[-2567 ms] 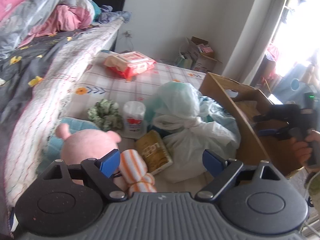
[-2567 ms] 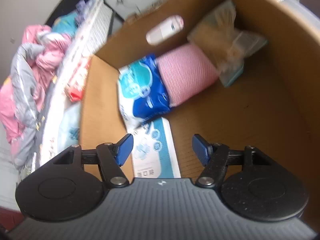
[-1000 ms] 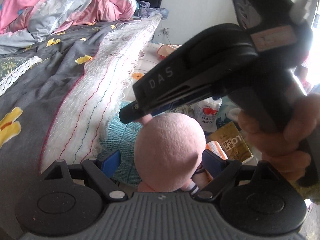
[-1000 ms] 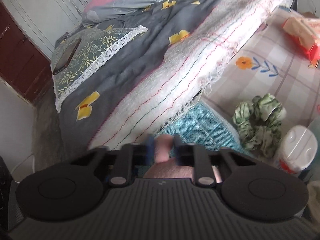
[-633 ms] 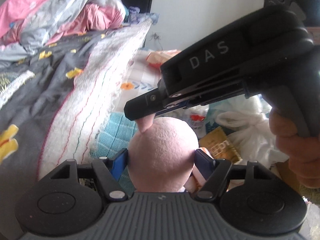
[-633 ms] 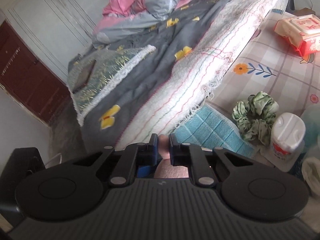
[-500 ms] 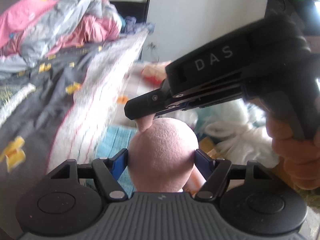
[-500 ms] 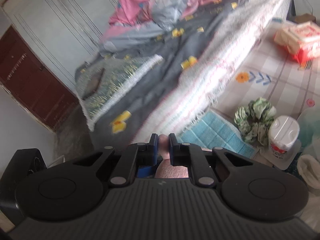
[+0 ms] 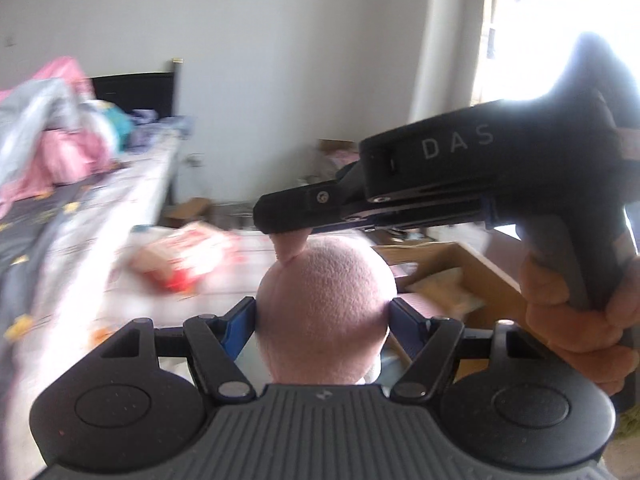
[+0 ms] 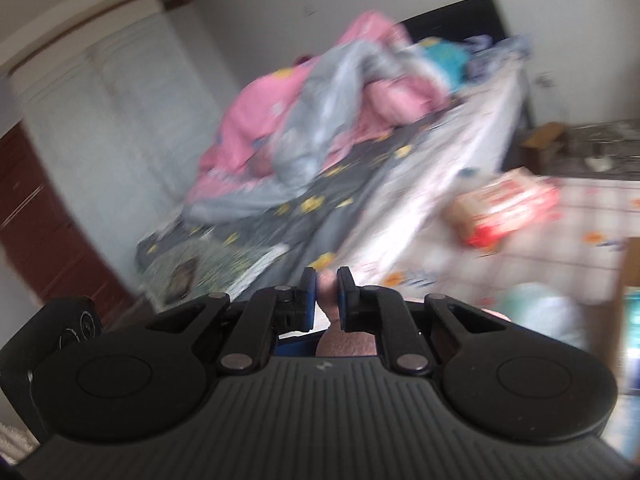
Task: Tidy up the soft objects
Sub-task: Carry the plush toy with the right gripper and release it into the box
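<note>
A pink plush toy (image 9: 324,304) fills the space between the blue pads of my left gripper (image 9: 322,314), which is shut on its round head and holds it in the air. My right gripper (image 9: 286,216) reaches in from the right, held by a hand (image 9: 576,312), and pinches the toy's small ear (image 9: 290,246). In the right wrist view the right gripper (image 10: 327,294) is shut on that pink ear (image 10: 328,284), with the toy's head (image 10: 346,344) just below. Behind the toy stands an open cardboard box (image 9: 472,276).
A bed (image 10: 360,168) with a grey flowered cover and pink and grey bedding runs along the left. A red and white packet (image 9: 188,256) lies on the checked mat (image 10: 576,208). A pale plastic bag (image 10: 536,304) sits near the box. Both views are blurred.
Both grippers have risen with the plush toy, lifting it off the mat. The views swung up and to the right, bringing the wall and the cardboard box into sight.
</note>
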Tool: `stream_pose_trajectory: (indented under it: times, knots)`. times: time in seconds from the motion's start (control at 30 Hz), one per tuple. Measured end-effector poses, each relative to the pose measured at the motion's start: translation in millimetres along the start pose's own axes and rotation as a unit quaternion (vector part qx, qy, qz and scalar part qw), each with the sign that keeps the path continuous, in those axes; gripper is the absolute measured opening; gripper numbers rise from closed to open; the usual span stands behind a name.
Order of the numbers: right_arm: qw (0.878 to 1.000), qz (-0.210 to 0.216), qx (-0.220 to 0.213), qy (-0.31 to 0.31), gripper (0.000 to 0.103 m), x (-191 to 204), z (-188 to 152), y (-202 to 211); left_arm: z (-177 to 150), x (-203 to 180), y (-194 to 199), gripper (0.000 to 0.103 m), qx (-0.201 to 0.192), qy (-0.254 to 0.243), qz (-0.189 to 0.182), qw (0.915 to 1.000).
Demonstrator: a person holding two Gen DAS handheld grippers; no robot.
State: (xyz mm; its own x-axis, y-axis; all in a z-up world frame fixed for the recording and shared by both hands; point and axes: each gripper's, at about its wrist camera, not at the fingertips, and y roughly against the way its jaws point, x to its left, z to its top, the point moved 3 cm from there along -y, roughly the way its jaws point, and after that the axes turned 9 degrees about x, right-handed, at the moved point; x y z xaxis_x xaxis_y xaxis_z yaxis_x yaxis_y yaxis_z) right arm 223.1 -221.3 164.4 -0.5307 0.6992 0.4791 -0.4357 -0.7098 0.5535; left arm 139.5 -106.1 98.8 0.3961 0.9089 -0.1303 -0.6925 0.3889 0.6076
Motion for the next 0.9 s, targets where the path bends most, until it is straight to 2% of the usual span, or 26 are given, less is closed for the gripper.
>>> stream_pose_trajectory:
  times: [0.13, 0.27, 0.37, 0.5, 0.6, 0.77, 0.83, 0.9]
  knots:
    - [0.998, -0.053, -0.008, -0.038, 0.01, -61.5, 0.3, 37.4, 18.6, -53.9, -51.3, 0.073, 0.027, -0.027, -0.038, 0.9985]
    - [0.992, -0.089, 0.002, -0.087, 0.01, -132.6, -10.5, 55.2, 20.1, -87.6, -90.8, 0.08, 0.058, -0.039, -0.05, 0.9963]
    - [0.988, -0.093, 0.013, -0.122, 0.01, -184.0, -21.1, 59.0, 13.8, -86.5, -103.0, 0.081, 0.072, -0.019, -0.066, 0.995]
    - [0.985, -0.106, 0.038, -0.131, 0.01, -229.6, -34.6, 48.1, 6.9, -61.3, -108.6, 0.081, 0.084, 0.008, -0.048, 0.9953]
    - [0.983, -0.112, 0.062, -0.134, 0.01, -251.0, -47.6, 42.8, 8.1, -44.7, -106.3, 0.081, 0.089, 0.022, -0.035, 0.9952]
    - [0.978, -0.15, 0.119, -0.086, 0.01, -257.5, -81.9, 56.5, 4.0, -37.8, -93.5, 0.081, 0.088, 0.034, -0.025, 0.9952]
    - [0.968, -0.19, 0.154, -0.053, 0.01, -256.6, -96.8, 60.7, 3.7, -35.4, -90.4, 0.081, 0.089, 0.036, -0.026, 0.995]
    - [0.949, -0.243, 0.199, -0.012, 0.011, -257.0, -114.4, 60.3, 1.8, -37.0, -90.8, 0.081, 0.091, 0.035, -0.029, 0.9948]
